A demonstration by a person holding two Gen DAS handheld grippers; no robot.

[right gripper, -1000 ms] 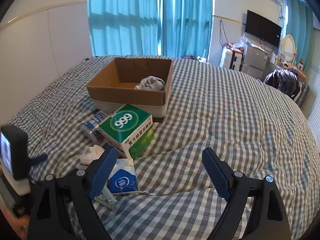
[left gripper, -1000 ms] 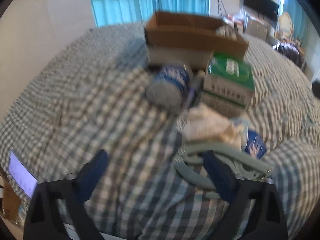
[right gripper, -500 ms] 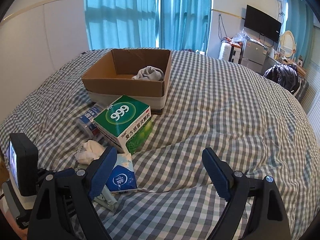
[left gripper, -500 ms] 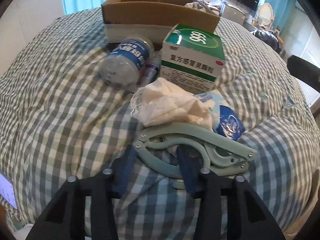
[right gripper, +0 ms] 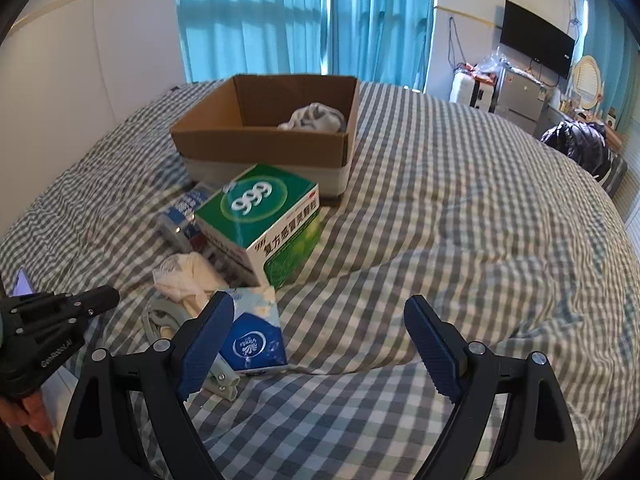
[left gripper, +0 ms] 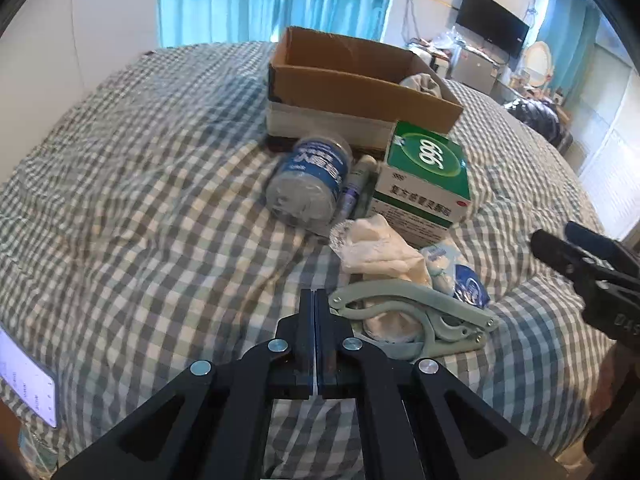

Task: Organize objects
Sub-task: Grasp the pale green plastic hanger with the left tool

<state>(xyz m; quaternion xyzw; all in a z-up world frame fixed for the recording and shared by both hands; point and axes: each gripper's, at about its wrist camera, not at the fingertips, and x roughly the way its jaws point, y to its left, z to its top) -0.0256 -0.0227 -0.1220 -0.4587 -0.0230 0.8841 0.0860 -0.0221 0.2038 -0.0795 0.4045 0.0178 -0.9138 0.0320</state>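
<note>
Pressed flat together on nothing, the fingers of the left gripper (left gripper: 315,300) hang just beside the pale green hanger (left gripper: 416,314), while the right gripper (right gripper: 316,344) holds its blue pads (right gripper: 208,336) spread wide and empty above the checked bed (right gripper: 460,208). Largest on the bed, the cardboard box (right gripper: 264,140) sits toward the far edge with a grey cloth (right gripper: 316,118) already inside; in front of it lie the green 999 medicine box (right gripper: 256,216), the blue-labelled jar (left gripper: 308,178), the crumpled white cloth (left gripper: 380,250), the blue tissue pack (right gripper: 256,340) and a thin tube (left gripper: 356,188). Nothing is yet held. A closing beside the hanger rather than across it would catch only bedding, and the soft, sloping quilt could let the jar roll.
</note>
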